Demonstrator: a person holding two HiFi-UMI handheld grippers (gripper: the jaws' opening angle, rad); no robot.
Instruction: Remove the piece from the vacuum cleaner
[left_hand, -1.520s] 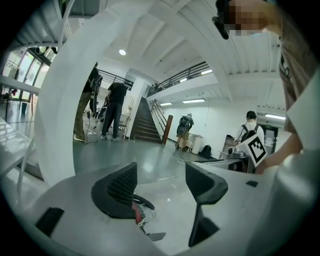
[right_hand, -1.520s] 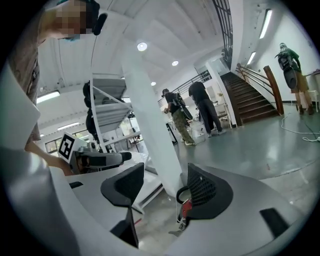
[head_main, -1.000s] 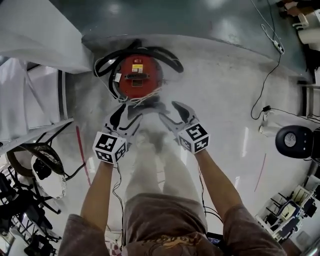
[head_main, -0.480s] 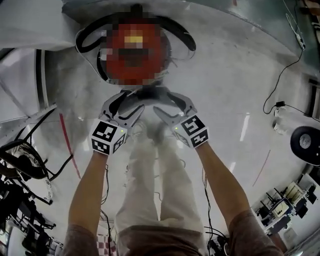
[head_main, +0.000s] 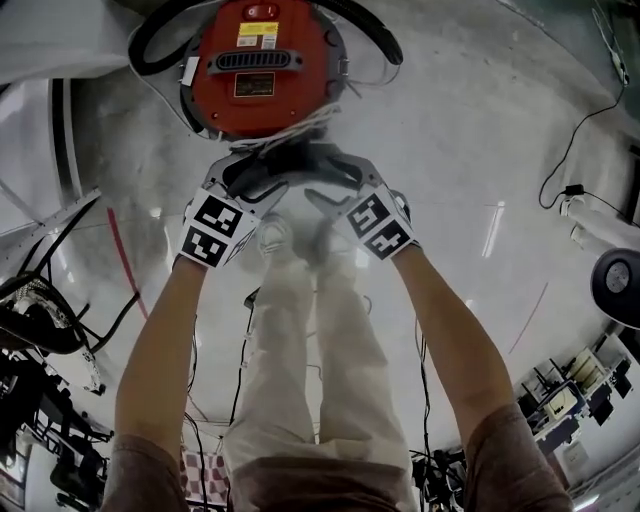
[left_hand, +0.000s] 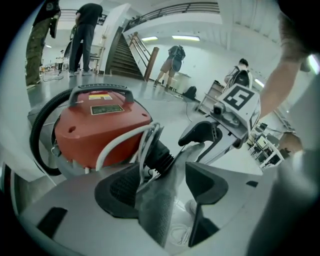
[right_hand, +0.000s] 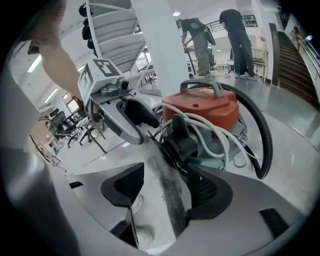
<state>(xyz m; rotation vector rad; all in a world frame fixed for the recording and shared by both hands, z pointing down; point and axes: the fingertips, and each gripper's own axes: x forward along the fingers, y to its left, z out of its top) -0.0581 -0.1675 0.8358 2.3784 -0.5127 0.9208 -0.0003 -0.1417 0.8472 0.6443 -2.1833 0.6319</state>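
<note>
The vacuum cleaner (head_main: 262, 70) stands on the floor (head_main: 480, 150), red body upward, with its black hose (head_main: 160, 40) looped round the far side. The piece (head_main: 290, 165) is a black ribbed fitting. It juts from the edge of the cleaner nearest the person, with loops of white cord (head_main: 300, 125) draped over it.

Both tongs reach in towards that edge, and the fitting lies between them. The left tongs (head_main: 262, 182) come from its left and the right tongs (head_main: 335, 180) from its right, their tips nearly meeting under the cleaner's rim.

In the left gripper view the jaws stand well apart with nothing clamped. The piece (left_hand: 161, 152) lies just ahead of the tips, on the left jaw's side of the gap. In the right gripper view the jaws are likewise spread. There the piece (right_hand: 181, 142) sits just ahead and close over the right jaw. It may be brushing that jaw's pad, but the wide-angle distortion makes contact hard to confirm.

The long axis of the fitting appears to run outward from the cleaner's body toward the person, roughly in line with the reach of both tongs. A jaw pair closing across the ribs would therefore grip its sides. Neither hand is clearly nearer, though the right looks marginally closer. The cord wound over the ribs could snag a straight pull.
</note>
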